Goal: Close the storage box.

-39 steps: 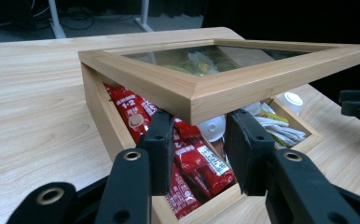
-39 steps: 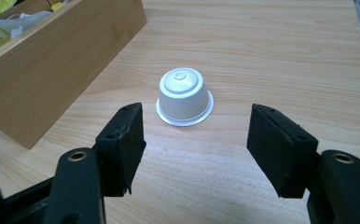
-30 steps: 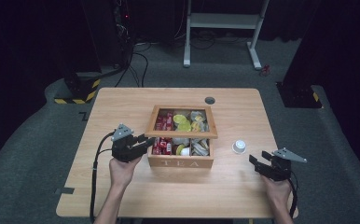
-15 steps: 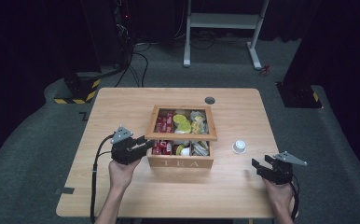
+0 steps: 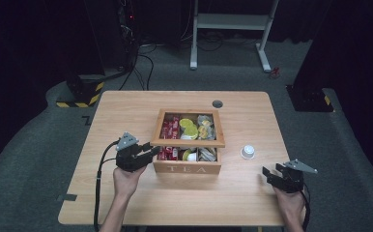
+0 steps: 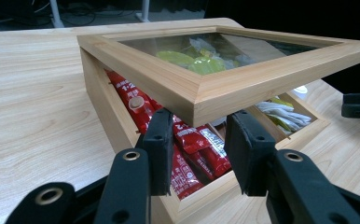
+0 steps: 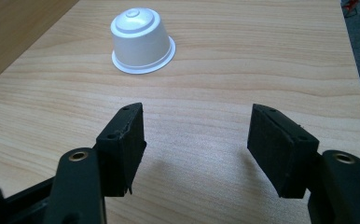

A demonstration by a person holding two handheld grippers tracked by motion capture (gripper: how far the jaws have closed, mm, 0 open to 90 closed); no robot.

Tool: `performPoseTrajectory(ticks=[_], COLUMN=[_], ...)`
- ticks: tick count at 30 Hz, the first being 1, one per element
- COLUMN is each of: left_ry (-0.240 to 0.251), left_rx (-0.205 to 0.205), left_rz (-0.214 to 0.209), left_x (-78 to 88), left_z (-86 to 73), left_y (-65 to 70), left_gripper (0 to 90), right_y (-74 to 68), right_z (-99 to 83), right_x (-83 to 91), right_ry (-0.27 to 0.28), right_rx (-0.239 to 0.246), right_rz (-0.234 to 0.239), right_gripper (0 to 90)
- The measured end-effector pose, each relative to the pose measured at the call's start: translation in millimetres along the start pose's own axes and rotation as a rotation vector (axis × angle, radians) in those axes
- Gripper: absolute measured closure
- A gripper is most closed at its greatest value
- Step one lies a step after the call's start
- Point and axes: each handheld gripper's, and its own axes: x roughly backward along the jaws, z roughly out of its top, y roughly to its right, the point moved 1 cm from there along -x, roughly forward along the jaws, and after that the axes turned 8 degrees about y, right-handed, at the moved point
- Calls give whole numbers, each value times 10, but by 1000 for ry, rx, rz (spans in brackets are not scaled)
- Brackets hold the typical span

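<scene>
On the wooden table (image 5: 126, 116), your left gripper (image 6: 199, 140) clenched the tea box's raised lid (image 6: 215, 79) corner, while your released right gripper (image 7: 197, 135) faced the white capsule (image 7: 142, 41) just ahead

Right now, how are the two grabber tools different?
The left tool is shut on the tea box lid, holding it tilted up; the right tool is open and holds nothing. The left one is at the tea box; the right one is aimed at the white cup. Both are black.
</scene>
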Motion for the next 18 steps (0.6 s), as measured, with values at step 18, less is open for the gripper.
performPoseTrajectory(ticks=[18], left_ry=[-5], left_rx=[-2], left_rz=[-5], left_x=[-17], left_z=[-97], left_y=[11], left_gripper=[623], right_y=[-55], right_z=[-1], right_x=[-60], right_ry=[-76], right_rx=[66], right_rz=[-63], right_gripper=[354])
